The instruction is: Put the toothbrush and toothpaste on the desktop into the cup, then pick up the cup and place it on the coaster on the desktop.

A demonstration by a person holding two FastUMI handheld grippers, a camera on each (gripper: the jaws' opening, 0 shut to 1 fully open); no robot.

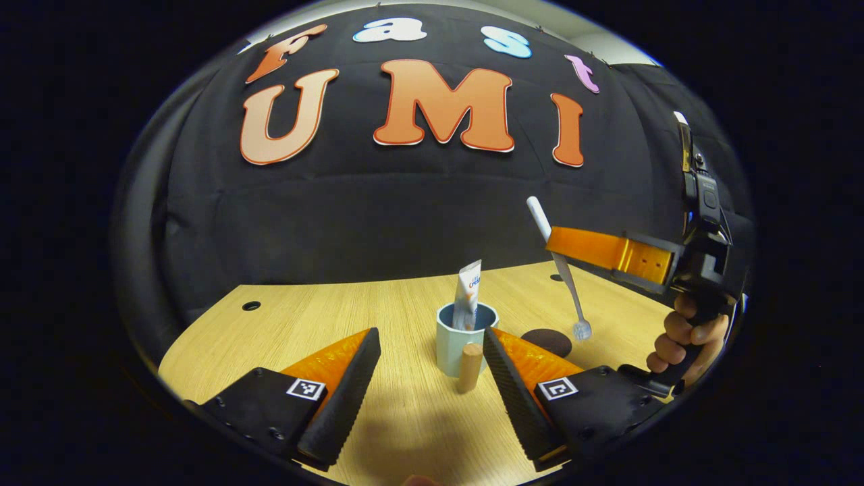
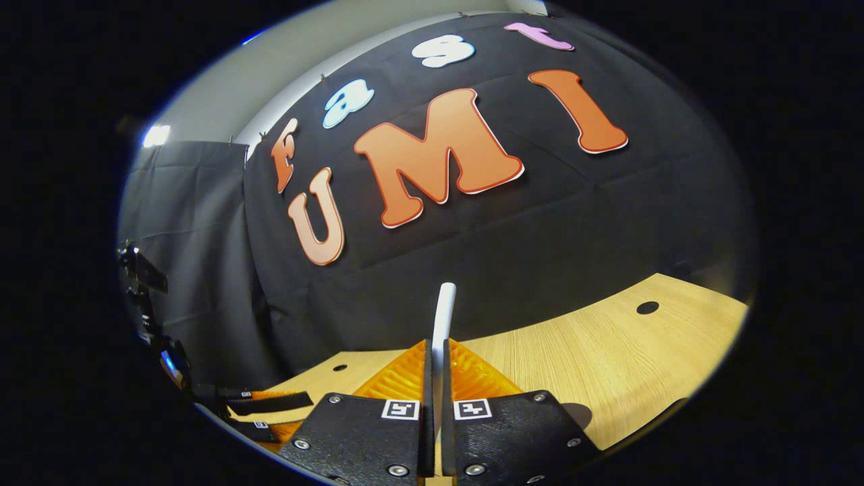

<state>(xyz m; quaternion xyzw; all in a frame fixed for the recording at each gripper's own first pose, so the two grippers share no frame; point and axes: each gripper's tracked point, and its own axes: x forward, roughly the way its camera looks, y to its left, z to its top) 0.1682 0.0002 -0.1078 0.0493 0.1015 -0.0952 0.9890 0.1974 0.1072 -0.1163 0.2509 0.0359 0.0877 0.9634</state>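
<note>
Left hand-held gripper (image 1: 432,378): its two fingers rise from the bottom of the left gripper view, spread wide with nothing between the pads; the cup sits in the gap beyond them, apart from both.
Cup (image 1: 453,351): pale blue, upright on the worktop, at lower centre of the left gripper view; a short wooden handle (image 1: 470,368) sticks out of its near side.
Toothpaste (image 1: 467,295): white tube standing in the cup, its crimped end up and tilted slightly right.
Coaster (image 1: 547,341): dark round disc lying flat on the worktop, just right of the cup in the left gripper view, partly hidden behind the left gripper's right finger.
Right hand-held gripper (image 2: 436,378): fingers closed narrow on the toothbrush, pads pressing it from both sides at bottom centre of the right gripper view. In the left gripper view it reaches in from the right edge (image 1: 560,244), held by a hand (image 1: 688,334) at lower right.
Toothbrush (image 1: 560,270): white, pinched near its upper part and hanging slanted, clear of the worktop, bristle head down at right of centre, above the coaster area and right of the cup. In the right gripper view its handle (image 2: 443,324) stands up from between the pads.
Worktop (image 1: 405,432): light wood grain, with small dark round holes; one at the left (image 1: 251,306), one at the right of the right gripper view (image 2: 647,308).
</note>
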